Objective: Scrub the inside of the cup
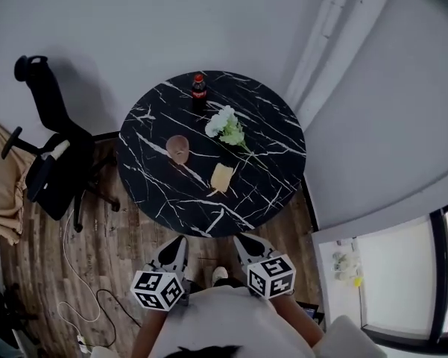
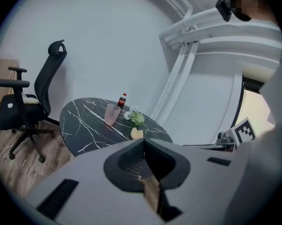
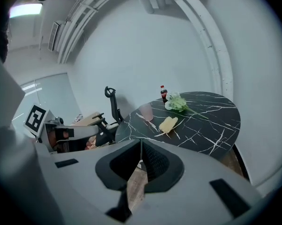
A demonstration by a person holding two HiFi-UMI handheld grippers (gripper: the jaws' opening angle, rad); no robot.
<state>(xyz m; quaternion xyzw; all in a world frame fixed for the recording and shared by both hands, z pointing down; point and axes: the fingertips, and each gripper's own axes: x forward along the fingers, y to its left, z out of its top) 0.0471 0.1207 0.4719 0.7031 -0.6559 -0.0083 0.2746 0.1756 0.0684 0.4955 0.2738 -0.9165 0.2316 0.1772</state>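
Observation:
A pale pink cup (image 1: 177,149) stands upright on the round black marble table (image 1: 156,192), left of centre. It also shows in the left gripper view, where the cup (image 2: 112,114) is small and far off, and in the right gripper view as a cup (image 3: 146,111). A yellow sponge (image 1: 221,177) lies to its right near the table's middle. My left gripper (image 1: 176,246) and right gripper (image 1: 244,242) hover over the floor just short of the table's near edge, both shut and empty. Each gripper view shows its own jaws pressed together: left gripper (image 2: 142,149), right gripper (image 3: 141,146).
A cola bottle (image 1: 199,90) stands at the table's far edge, with a bunch of white flowers (image 1: 225,127) lying beside it. A black office chair (image 1: 54,162) is to the left on the wooden floor. Cables (image 1: 78,289) trail on the floor at lower left.

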